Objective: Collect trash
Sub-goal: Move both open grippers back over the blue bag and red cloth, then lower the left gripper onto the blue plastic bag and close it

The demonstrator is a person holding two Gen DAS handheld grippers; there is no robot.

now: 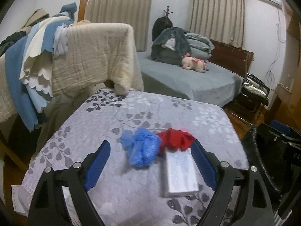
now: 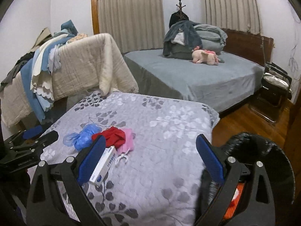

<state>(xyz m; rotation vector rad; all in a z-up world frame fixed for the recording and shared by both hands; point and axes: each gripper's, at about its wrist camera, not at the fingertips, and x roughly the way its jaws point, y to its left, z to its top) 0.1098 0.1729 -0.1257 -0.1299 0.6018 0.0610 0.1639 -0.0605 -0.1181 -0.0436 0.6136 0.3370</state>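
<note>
Trash lies on a grey leaf-patterned quilt [image 1: 143, 113]: a crumpled blue plastic bag [image 1: 143, 148], a red crumpled piece [image 1: 175, 139] and a white flat box [image 1: 180, 173]. My left gripper [image 1: 151, 146] is open just above them, with the blue bag and the box between its fingers. In the right wrist view the same blue bag [image 2: 82, 136], red piece [image 2: 112, 136], a pink pouch [image 2: 127, 142] and the box [image 2: 103, 166] lie left of my open, empty right gripper [image 2: 150, 143]. The left gripper [image 2: 28, 143] shows at that view's left edge.
A black bag [image 2: 263, 160] with something orange inside hangs open at the quilt's right edge; it also shows in the left wrist view [image 1: 278, 150]. Draped beige and blue blankets [image 1: 75, 60] stand behind left. A grey bed [image 1: 188, 75] with a pink plush toy [image 1: 193, 63] is beyond.
</note>
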